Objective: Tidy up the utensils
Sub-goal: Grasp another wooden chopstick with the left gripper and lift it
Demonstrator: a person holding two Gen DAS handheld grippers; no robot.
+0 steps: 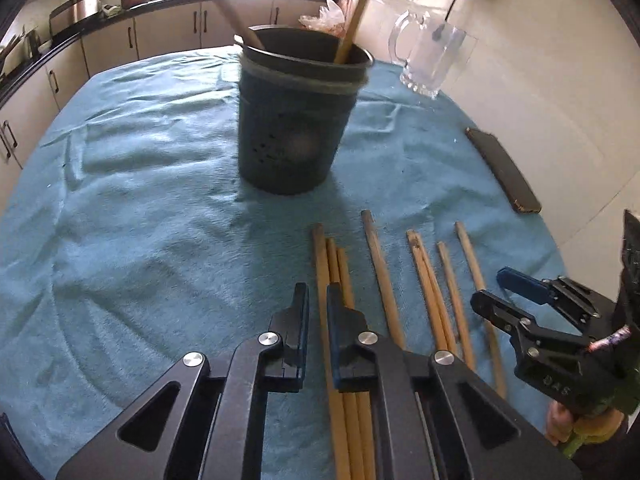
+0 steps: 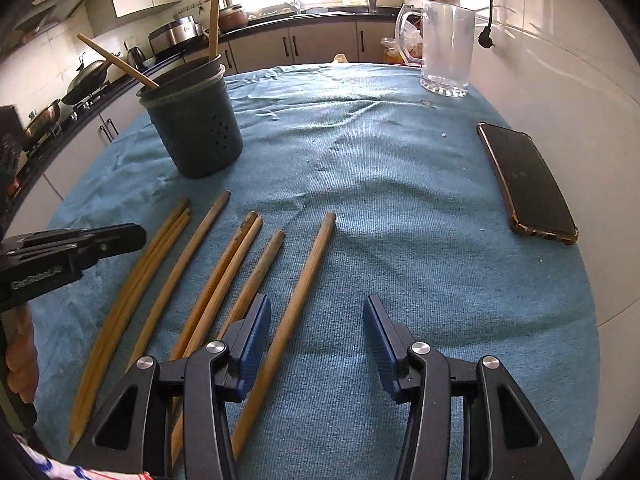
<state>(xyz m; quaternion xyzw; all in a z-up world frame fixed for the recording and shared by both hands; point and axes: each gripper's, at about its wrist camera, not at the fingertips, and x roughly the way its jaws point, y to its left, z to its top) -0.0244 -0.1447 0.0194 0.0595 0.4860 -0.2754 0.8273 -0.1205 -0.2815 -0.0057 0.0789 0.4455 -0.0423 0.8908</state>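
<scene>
1. The left gripper [image 1: 318, 300] has its fingers [image 1: 300, 320] drawn nearly together, with a thin wooden chopstick [image 1: 320, 264] running up through the narrow gap. It looks pinched, though whether the pads truly press it I cannot say for certain. It is the leftmost of a bunch of three chopsticks [image 1: 334, 276] lying touching one another.

2. The right gripper [image 2: 316, 332] stands about half open and holds nothing. The rightmost chopstick [image 2: 304, 292] passes between its fingers [image 2: 256, 332], close to the left one and well clear of the right one.

3. Risk on the left: the two neighbours lie tight against the pinched stick, so a lift may drag one along or roll it off across the cloth. A thin round stick held near one end could also swivel or slip out.

4. Risk on the right: closing from here would push the off-centre stick sideways before it is caught, and it might roll towards the single chopstick [image 2: 256, 268] beside it.

5. Further out, a pair of chopsticks [image 2: 228, 264] and another lone chopstick [image 2: 188, 248] lie in the same row on the blue cloth [image 2: 380, 184] over the tabletop.

6. Beyond the row stands the dark holder [image 1: 296, 120], upright, with two sticks already leaning in it. Its rim is narrow, and a tilted stick could knock it or miss.

7. A phone [image 2: 524, 184] lies to the right and a glass mug [image 2: 444, 40] at the far edge, both well apart from the sticks.
</scene>
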